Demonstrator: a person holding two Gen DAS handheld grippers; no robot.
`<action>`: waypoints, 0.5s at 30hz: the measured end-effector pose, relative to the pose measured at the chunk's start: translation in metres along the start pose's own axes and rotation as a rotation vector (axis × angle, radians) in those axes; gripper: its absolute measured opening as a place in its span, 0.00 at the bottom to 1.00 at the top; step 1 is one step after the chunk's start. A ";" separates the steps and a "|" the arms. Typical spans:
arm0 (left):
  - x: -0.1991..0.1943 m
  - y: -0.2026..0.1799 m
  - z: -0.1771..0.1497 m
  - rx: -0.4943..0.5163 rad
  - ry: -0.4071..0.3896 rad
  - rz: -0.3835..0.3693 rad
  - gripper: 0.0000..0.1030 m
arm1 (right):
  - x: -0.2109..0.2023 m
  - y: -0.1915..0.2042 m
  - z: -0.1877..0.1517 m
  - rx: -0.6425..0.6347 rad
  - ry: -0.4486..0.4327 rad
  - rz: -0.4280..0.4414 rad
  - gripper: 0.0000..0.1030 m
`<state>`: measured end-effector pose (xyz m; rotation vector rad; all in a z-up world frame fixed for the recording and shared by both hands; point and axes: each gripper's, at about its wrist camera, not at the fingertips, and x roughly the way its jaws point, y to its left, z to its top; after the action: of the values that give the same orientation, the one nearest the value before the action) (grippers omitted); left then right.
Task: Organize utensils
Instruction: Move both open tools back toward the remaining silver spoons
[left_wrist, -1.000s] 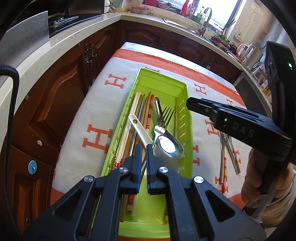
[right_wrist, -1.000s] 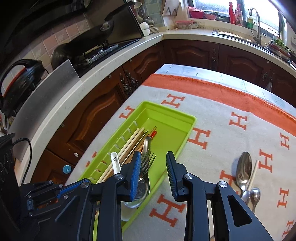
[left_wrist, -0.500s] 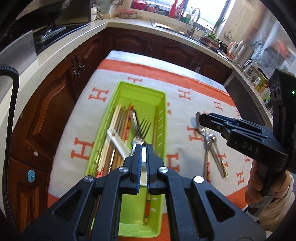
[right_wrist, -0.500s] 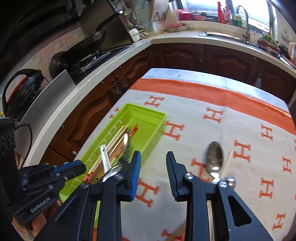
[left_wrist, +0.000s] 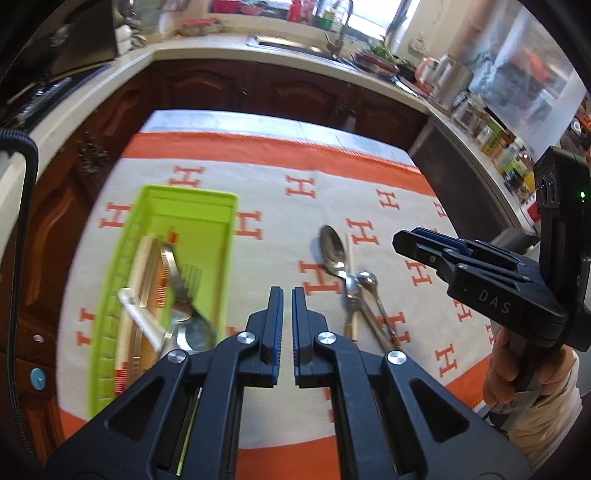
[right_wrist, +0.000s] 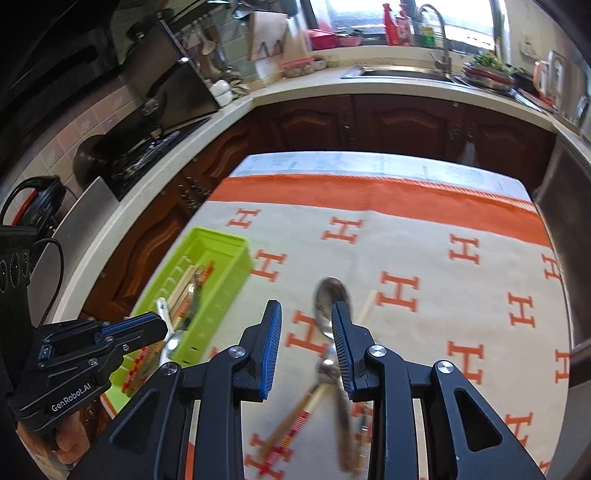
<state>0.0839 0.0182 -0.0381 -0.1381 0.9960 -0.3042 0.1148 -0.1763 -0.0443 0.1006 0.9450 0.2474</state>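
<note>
While the left gripper (left_wrist: 287, 295) waits with fingers almost together, holding nothing, the right gripper (right_wrist: 306, 325) hangs wide over loose spoons (right_wrist: 330, 306), probably to grab one for the green tray (right_wrist: 236, 266) beside them.

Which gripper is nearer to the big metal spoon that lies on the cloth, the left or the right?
Right. The right gripper is open just above the big metal spoon, its right finger overlapping the bowl. The left gripper, nearly shut, sits between the green tray and the spoon.
</note>
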 end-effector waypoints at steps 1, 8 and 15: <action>0.005 -0.004 0.000 0.004 0.010 -0.005 0.01 | 0.001 -0.006 -0.003 0.006 0.004 -0.006 0.27; 0.056 -0.029 -0.004 0.022 0.112 -0.055 0.01 | 0.019 -0.048 -0.026 0.049 0.043 -0.029 0.27; 0.102 -0.044 -0.009 0.007 0.198 -0.144 0.01 | 0.052 -0.065 -0.054 0.049 0.095 0.000 0.27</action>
<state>0.1191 -0.0557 -0.1138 -0.1760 1.1836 -0.4597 0.1112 -0.2272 -0.1298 0.1345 1.0455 0.2310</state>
